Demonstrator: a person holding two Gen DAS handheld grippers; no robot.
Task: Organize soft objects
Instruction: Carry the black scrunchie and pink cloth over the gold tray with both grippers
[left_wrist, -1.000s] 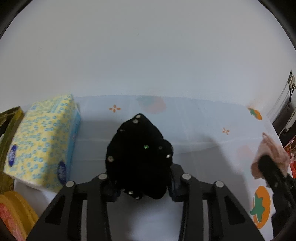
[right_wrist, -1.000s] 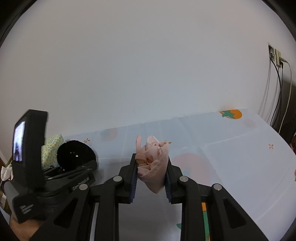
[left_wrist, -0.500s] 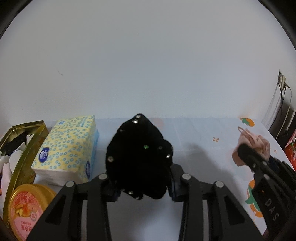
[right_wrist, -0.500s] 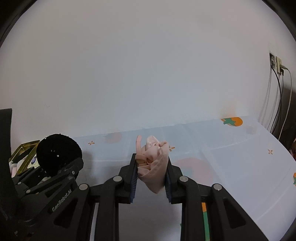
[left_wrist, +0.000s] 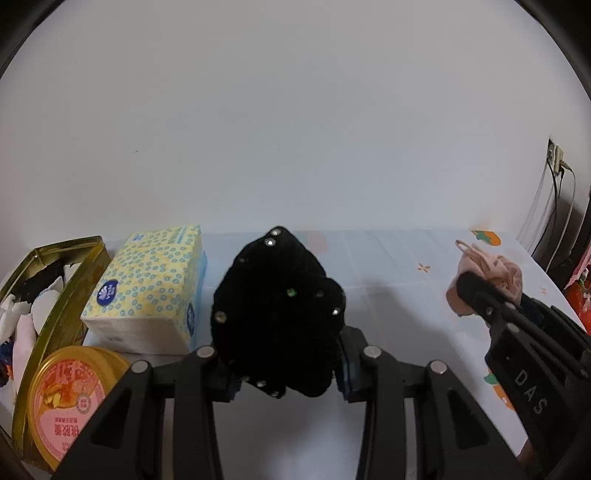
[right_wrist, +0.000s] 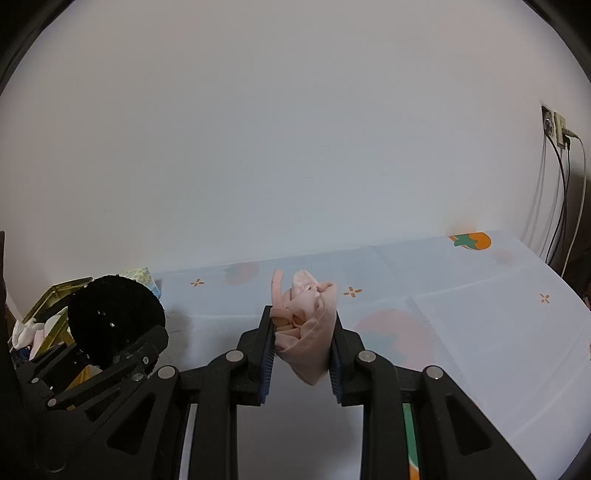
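My left gripper (left_wrist: 284, 373) is shut on a black fuzzy item with small studs (left_wrist: 277, 317), held above the table. It also shows in the right wrist view (right_wrist: 114, 317) at the left. My right gripper (right_wrist: 301, 362) is shut on a bunched pink cloth (right_wrist: 306, 332), held above the table; in the left wrist view the pink cloth (left_wrist: 491, 273) shows at the right. A gold tin (left_wrist: 77, 280) at the far left holds white and black soft items (left_wrist: 22, 317).
A yellow-and-blue tissue pack (left_wrist: 147, 291) lies beside the tin. A round yellow-lidded container (left_wrist: 70, 398) sits in front of it. The table has a pale blue cloth with orange fruit prints (right_wrist: 480, 314). A wall socket with cables (right_wrist: 554, 129) is at the right.
Both grippers have risen and tilted up with their loads. The left view has swung left, bringing the gold tin and the yellow-lidded container into view.
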